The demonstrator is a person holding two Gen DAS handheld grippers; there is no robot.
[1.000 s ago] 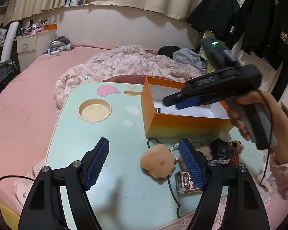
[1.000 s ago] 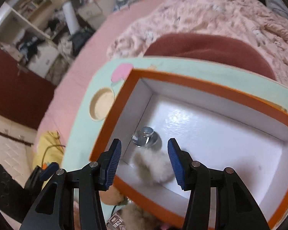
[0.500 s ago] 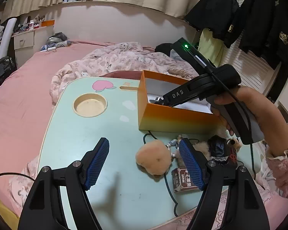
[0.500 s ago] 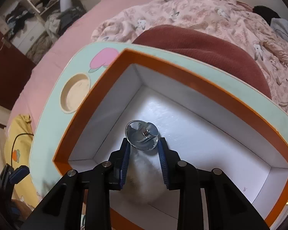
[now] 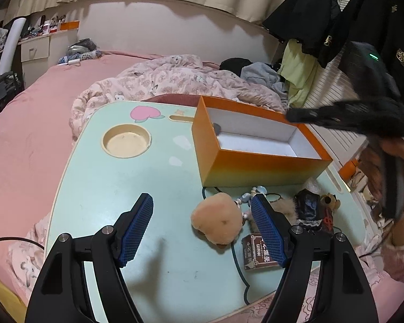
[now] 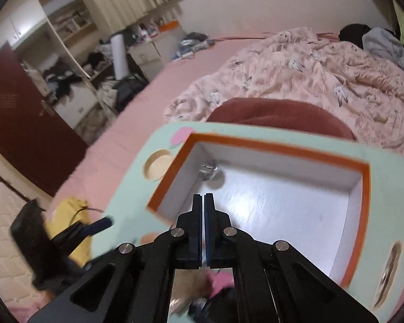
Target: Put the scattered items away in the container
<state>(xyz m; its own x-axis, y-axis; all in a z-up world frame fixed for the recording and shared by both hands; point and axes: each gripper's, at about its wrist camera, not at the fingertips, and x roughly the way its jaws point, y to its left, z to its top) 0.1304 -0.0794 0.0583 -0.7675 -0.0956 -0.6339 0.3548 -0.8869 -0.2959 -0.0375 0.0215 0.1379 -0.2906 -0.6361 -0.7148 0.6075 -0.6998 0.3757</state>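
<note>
On my far left the pink bed spreads out, with the mint-green worktop resting on it. The worktop's round cup recess sits near its left side, and a pink peach sticker lies past it toward the far edge.

My left tool hangs over the near part of the worktop with its blue-padded fingers spread wide and nothing between them but bare surface. Just inside its right finger lies a tan plush ball, not touched by either pad. Beside the ball I see a string of pale beads, a dark green cord running toward the near edge, and a small brown printed box partly hidden behind the right finger. Further right a dark-dressed small doll and a little brown plush toy lie close together on the worktop.

Behind all this stands the orange box, open at the top, white inside. In its far left corner rests a shiny metal piece; I cannot tell what it is. The rest of the floor shows bare in the right wrist view.

My right tool is above the box's near side, its two pads pressed flat together with nothing caught between them. From the left wrist view it is a dark blur above the box's right end, gripped by my right hand.
</note>
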